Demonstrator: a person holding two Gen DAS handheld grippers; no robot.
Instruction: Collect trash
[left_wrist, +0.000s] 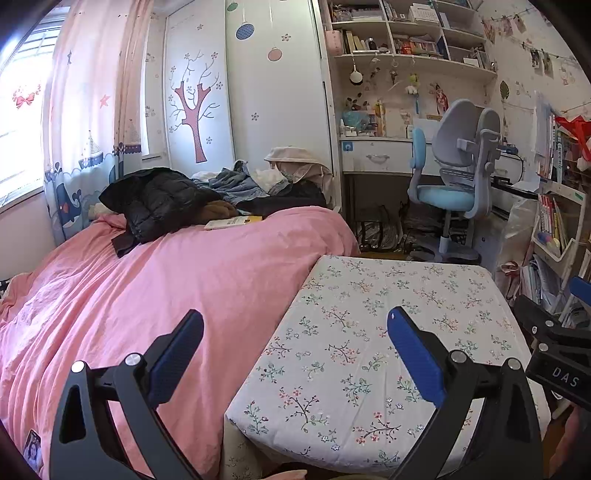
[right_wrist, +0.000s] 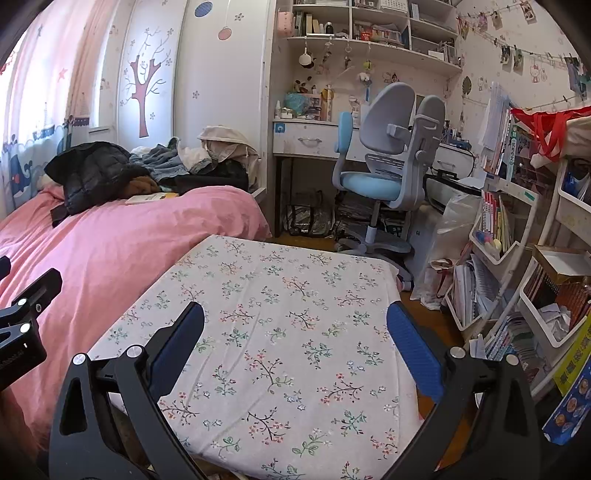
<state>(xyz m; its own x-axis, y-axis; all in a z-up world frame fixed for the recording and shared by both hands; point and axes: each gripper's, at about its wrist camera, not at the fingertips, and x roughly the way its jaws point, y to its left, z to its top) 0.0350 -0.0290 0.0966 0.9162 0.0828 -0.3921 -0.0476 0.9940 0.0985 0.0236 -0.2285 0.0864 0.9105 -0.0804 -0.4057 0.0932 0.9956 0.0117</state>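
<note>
Floral-clothed table beneath both wide-spread grippers.

Both wrist views low, forward; share floral table, bed.

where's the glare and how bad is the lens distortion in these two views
Left wrist view: the bright window at far left is blown out white, and the white wardrobe door bows with fisheye curve. Right wrist view: softer light through the pink curtain; dark vignette corners; the floral-cloth table stays sharp.

Crumpled white paper (in shelf bin)
</note>
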